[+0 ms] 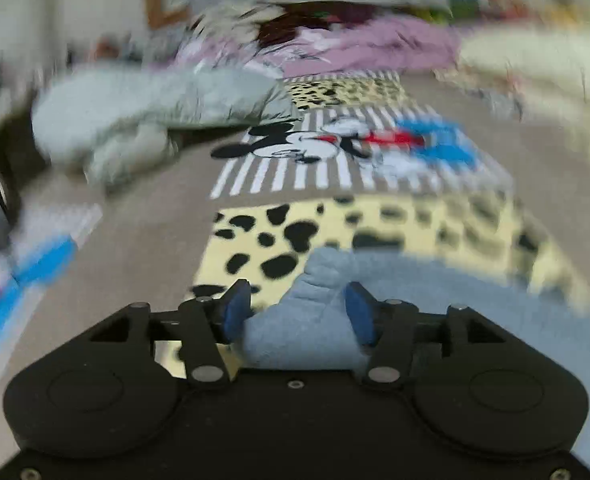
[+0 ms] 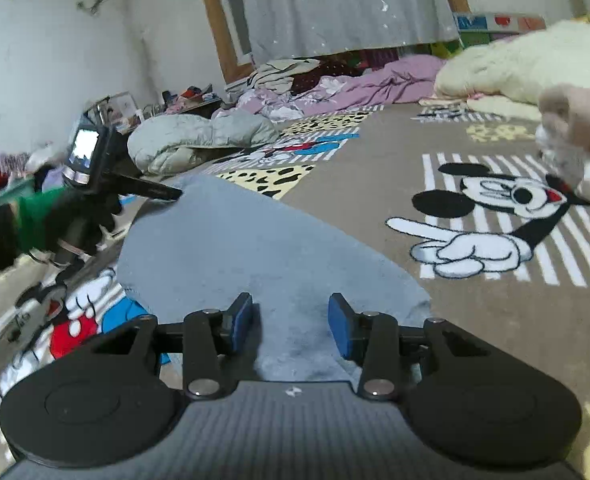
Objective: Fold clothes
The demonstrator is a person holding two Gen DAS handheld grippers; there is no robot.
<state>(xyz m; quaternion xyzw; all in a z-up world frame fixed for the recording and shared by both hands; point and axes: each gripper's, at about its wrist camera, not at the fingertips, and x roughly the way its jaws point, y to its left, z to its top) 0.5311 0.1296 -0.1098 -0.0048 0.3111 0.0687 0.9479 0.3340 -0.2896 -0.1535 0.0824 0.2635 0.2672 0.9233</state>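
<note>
Soft grey-blue fleece cloth (image 2: 255, 248) lies spread on the patterned cartoon rug (image 2: 475, 216), flat for most of its area, near edge bunched; it's the piece being folded, so it sits between both tools, each at one end.

Left gripper (image 1: 297, 312): blue pads stand apart with a bunched fold of the cloth between them; the cloth fills most of the gap but I can't tell whether the pads actually press it; the left view is motion-blurred. In the right view that tool reaches in from the left, its tip at the cloth's far corner; likely there to lift that corner and carry it across for a fold.

Right gripper (image 2: 291, 324): pads apart, hovering over the cloth's near edge, nothing clamped; probably positioned to take the near edge so both ends move together.

Surface is the floor rug: brown ground, white stripes, mouse cartoon panels, yellow patches with black spots; busy pattern, but the plain cloth stands out well against it.

Room: pale grey-green padded jacket (image 2: 199, 144) heaped beyond the cloth, apart from it; crumpled lilac bedding (image 2: 375, 80) further back; cream fluffy blanket (image 2: 515, 64) at right; grey curtain (image 2: 335, 4) in a wooden frame on the back wall; clutter along the left wall.
</note>
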